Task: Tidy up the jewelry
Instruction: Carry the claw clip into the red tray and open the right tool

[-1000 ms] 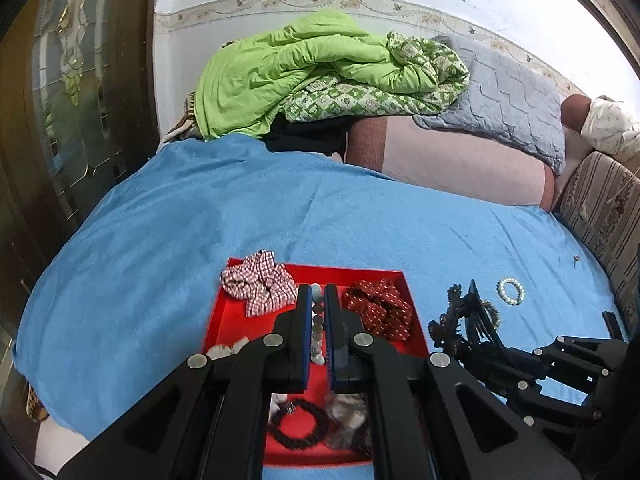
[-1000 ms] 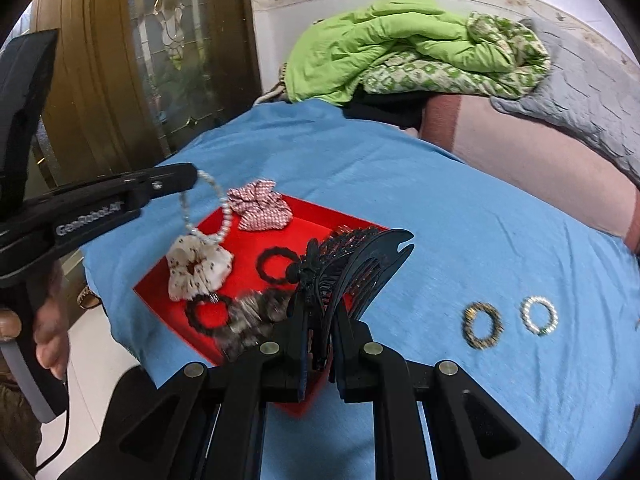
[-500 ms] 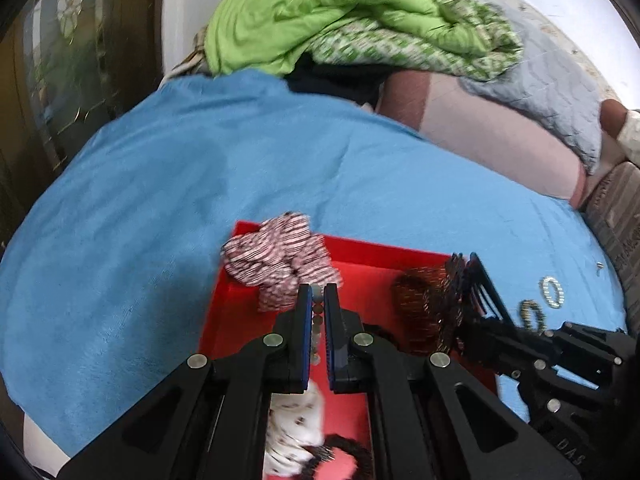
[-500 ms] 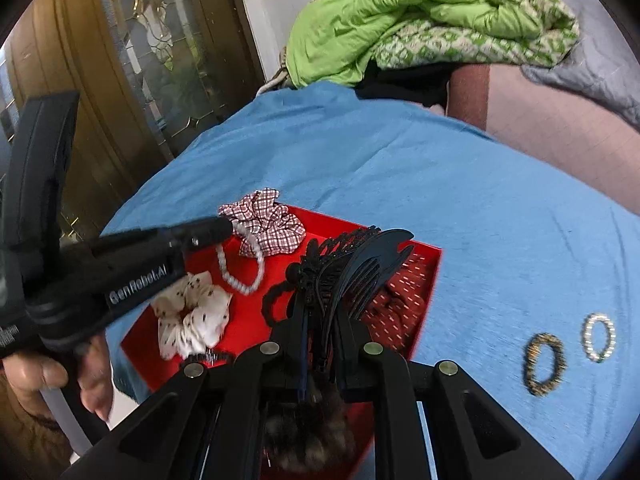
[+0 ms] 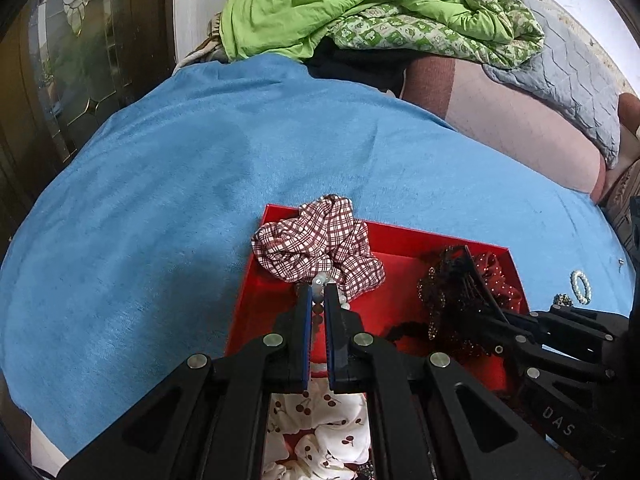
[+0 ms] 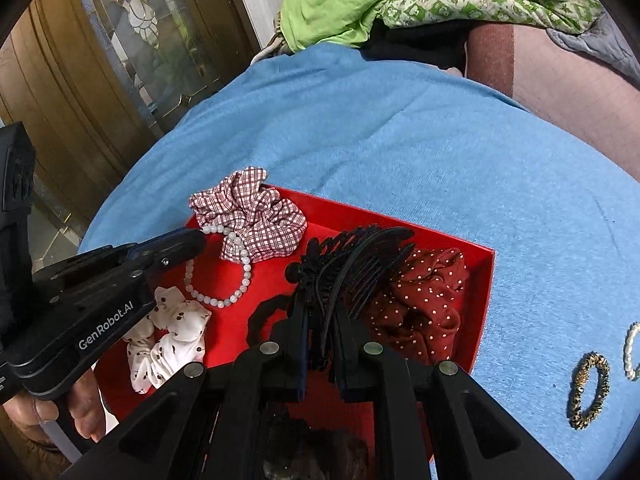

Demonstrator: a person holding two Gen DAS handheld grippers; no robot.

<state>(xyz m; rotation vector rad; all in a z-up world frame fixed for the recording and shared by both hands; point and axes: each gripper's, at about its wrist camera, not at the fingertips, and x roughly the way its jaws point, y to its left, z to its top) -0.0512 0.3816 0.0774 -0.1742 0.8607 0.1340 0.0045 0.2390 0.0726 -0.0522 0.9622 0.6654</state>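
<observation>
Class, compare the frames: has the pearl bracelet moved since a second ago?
Yes. The pearl bracelet, held by the left gripper, has come down onto the red tray, beside the plaid scrunchie.

My own right gripper (image 6: 320,316) hides the lower half of the black hair comb (image 6: 360,256) and most of the black scrunchie (image 6: 260,316), while the pearl ring (image 6: 632,344) is cut off at the picture's right edge.

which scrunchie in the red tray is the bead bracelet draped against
The red-and-white plaid scrunchie, at the tray's far corner. The dark red dotted scrunchie and white cherry-print scrunchie lie apart.
</observation>
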